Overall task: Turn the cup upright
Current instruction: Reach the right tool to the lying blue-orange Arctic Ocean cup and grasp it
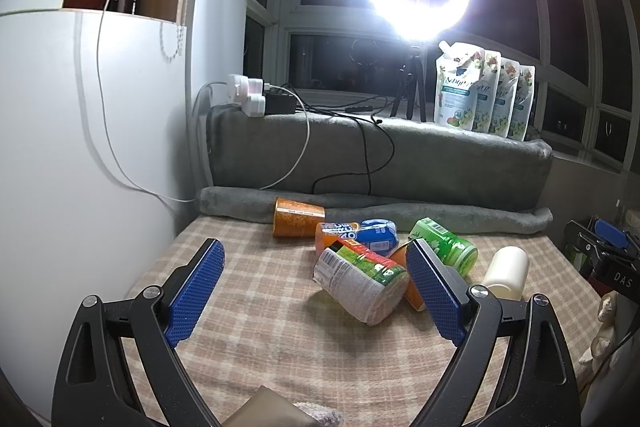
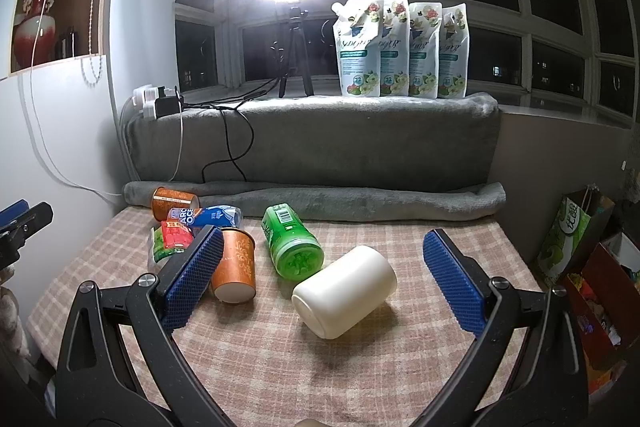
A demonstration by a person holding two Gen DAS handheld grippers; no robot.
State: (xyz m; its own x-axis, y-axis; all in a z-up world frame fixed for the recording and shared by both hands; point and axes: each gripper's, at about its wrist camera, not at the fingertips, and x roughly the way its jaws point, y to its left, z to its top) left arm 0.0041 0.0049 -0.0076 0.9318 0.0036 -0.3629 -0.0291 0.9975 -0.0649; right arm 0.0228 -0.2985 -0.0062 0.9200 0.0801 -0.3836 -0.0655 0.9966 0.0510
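A cream cup (image 2: 346, 291) lies on its side on the checked cloth (image 2: 280, 367), its flat base turned toward the right wrist camera. It also shows in the left wrist view (image 1: 506, 271) at the right. My right gripper (image 2: 322, 243) is open and empty, its blue pads either side of the cup and a little short of it. My left gripper (image 1: 314, 251) is open and empty, facing a pile of lying cups and bottles. An orange paper cup (image 2: 235, 265) lies on its side next to the right gripper's left finger.
A green bottle (image 2: 292, 241), a blue can (image 2: 208, 217), a labelled bottle (image 1: 360, 281) and another orange cup (image 1: 298, 217) lie tumbled together. A rolled grey blanket (image 2: 320, 199) lines the back edge. Pouches (image 2: 400, 47), a ring light and cables stand on the sill. Boxes (image 2: 600, 291) stand to the right.
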